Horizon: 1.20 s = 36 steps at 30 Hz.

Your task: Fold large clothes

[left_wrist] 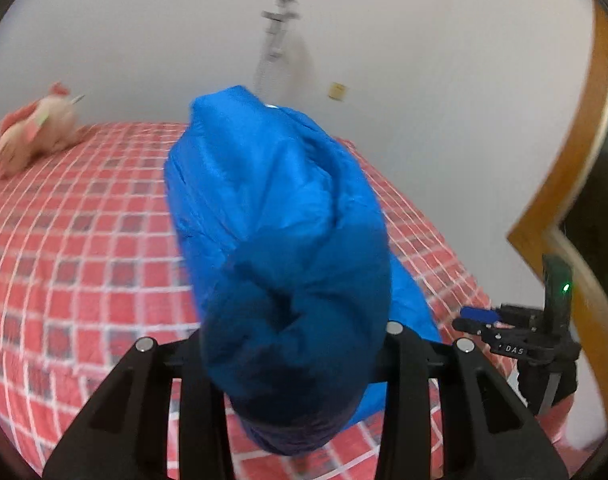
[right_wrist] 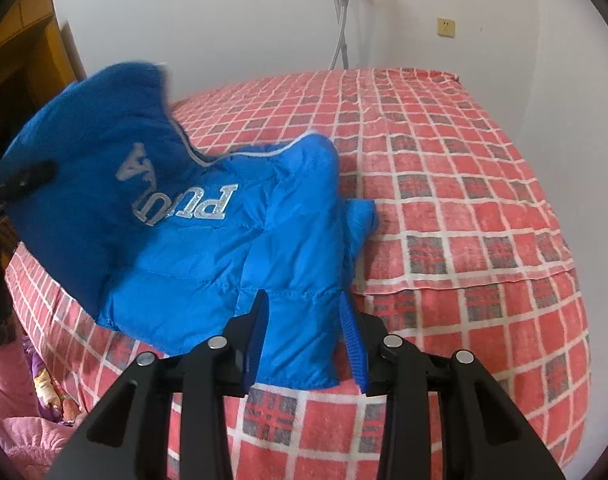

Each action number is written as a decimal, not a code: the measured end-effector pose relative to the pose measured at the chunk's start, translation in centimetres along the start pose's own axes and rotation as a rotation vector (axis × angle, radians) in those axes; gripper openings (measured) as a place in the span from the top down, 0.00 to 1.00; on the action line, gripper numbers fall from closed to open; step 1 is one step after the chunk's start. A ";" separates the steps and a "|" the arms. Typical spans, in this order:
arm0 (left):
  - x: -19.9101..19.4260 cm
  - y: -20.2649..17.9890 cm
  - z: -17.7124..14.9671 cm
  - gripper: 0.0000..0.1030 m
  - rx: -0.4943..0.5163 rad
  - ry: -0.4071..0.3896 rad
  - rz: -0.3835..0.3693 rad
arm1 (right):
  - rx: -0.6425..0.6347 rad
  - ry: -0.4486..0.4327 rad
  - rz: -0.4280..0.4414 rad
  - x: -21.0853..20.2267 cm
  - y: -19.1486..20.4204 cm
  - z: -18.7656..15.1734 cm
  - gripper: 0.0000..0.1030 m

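Blue puffer jacket lies near the front-left part of the bed, chest lettering upside down in the right wrist view, zip w/ pale edging running up toward the collar. One part is lifted off the bed at the left; the rest lies flat, w/ a sleeve end sticking out to the right.

Left hand-held gripper: closed on a thick bunch of jacket fabric, which bulges up between the jaws and hides the pads. Held fabric rises in front of the lens and blocks the middle of that view. In the right wrist view this same gripper shows only as a dark bit at the far left edge, against the raised fabric.

Right hand-held gripper: jaws part-closed around the jacket's near hem, blue ribbed pads on either side of the fabric fold, gripping it. It also shows at the right edge of the left wrist view, green light on its body.

Bed has a red/white check cover w/ grey squares. Pink plush toy at its far-left corner, blurred. White wall behind, w/ a tripod-like stand and a small yellow wall plate. Wooden frame at right of the left view; pink bedding low beside the bed.
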<state>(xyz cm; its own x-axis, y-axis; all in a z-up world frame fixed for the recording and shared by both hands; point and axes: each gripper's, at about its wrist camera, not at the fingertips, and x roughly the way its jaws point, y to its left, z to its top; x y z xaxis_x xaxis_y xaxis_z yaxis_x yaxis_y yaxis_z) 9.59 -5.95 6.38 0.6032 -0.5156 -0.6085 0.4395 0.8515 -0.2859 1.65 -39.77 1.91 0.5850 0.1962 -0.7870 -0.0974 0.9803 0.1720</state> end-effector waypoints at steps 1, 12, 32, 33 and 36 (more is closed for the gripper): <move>1.2 -1.4 0.2 0.66 0.030 0.021 -0.007 | 0.001 -0.004 -0.001 -0.3 -0.1 -0.2 0.64; 12.0 -5.6 -2.8 0.62 0.112 0.226 -0.067 | 0.032 0.014 0.002 -0.4 -0.8 -1.0 0.62; 7.3 -6.1 -2.9 0.34 0.066 0.220 -0.263 | 0.065 0.026 0.079 0.5 -1.1 1.5 0.48; 6.4 -6.0 -2.5 0.32 0.064 0.209 -0.287 | 0.074 0.030 0.096 0.6 -1.1 1.8 0.47; 4.0 -4.7 -1.4 0.31 0.046 0.146 -0.285 | 0.098 0.047 0.152 0.9 -1.0 3.0 0.43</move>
<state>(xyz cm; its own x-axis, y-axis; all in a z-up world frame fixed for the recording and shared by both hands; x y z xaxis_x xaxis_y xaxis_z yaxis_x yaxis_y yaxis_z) 9.01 -11.89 4.23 0.3512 -0.7108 -0.6094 0.6089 0.6679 -0.4281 4.73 -40.61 2.80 0.5310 0.3453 -0.7738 -0.1018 0.9326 0.3463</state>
